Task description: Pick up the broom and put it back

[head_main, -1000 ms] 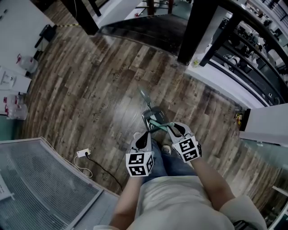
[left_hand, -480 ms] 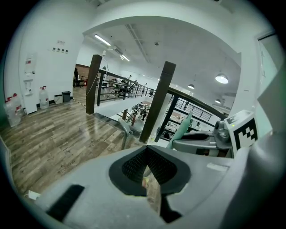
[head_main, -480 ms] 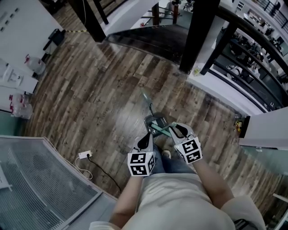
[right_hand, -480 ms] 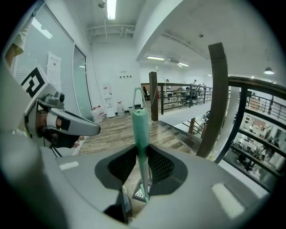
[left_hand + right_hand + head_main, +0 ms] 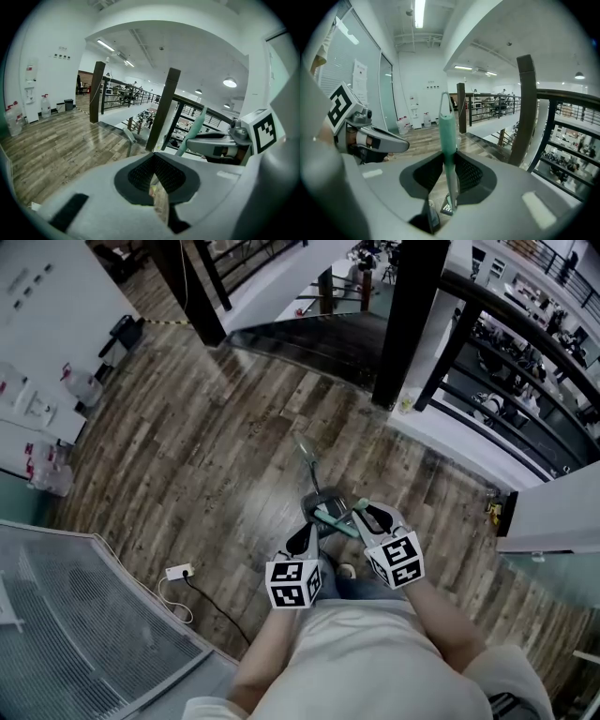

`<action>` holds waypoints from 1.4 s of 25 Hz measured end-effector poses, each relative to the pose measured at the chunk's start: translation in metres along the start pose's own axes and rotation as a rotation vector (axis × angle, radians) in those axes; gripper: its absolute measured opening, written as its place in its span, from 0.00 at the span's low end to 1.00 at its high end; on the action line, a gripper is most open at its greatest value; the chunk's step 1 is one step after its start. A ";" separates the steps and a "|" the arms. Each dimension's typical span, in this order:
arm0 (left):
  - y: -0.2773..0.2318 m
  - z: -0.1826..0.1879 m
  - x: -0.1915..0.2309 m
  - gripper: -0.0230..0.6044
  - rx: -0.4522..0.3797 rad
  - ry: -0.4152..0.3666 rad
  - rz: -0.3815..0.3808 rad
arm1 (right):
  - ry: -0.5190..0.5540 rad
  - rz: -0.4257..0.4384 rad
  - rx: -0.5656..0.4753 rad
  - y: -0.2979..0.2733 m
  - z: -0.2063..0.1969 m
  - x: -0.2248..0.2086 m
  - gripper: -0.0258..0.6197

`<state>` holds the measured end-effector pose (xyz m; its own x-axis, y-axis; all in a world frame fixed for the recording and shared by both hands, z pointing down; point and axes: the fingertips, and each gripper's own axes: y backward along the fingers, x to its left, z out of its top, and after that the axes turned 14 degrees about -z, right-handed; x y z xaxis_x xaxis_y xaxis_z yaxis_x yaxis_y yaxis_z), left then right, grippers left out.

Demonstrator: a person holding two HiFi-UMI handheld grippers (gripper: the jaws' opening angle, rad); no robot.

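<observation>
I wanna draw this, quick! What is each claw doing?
Left claw: closed, nothing seen in it.
Right claw: closed on the green broom handle.

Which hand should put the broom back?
Right. The right gripper is clamped on the broom at its green handle. The left gripper sits beside it, closed on nothing.

1. The broom handle (image 5: 447,136): smooth teal plastic, slight sheen.
2. My right gripper (image 5: 449,176): matt grey plastic shell; its pads (image 5: 469,176) are black and finely textured (rubber-like).
3. The floor (image 5: 187,456): wood-grain planks, satin gloss.
</observation>
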<state>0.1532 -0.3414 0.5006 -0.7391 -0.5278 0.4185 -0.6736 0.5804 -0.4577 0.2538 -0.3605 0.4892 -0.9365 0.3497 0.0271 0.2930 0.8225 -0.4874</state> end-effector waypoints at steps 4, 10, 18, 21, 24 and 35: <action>0.007 0.002 -0.005 0.04 -0.010 -0.001 -0.001 | 0.002 0.008 -0.025 0.014 0.008 0.005 0.18; 0.020 0.006 -0.010 0.04 -0.026 -0.008 0.003 | 0.004 0.023 -0.061 0.029 0.018 0.011 0.18; 0.034 0.014 -0.018 0.04 -0.083 0.003 -0.008 | 0.019 0.040 -0.087 0.037 0.025 0.016 0.18; 0.038 0.014 -0.020 0.04 -0.088 0.008 -0.004 | 0.024 0.046 -0.092 0.040 0.027 0.018 0.18; 0.040 0.014 -0.022 0.04 -0.091 0.003 0.003 | 0.021 0.045 -0.098 0.041 0.029 0.017 0.18; 0.043 0.013 -0.021 0.04 -0.093 0.000 0.028 | 0.025 0.059 -0.094 0.039 0.025 0.019 0.18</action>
<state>0.1392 -0.3131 0.4621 -0.7576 -0.5105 0.4067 -0.6496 0.6502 -0.3940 0.2429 -0.3332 0.4485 -0.9124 0.4086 0.0235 0.3650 0.8383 -0.4050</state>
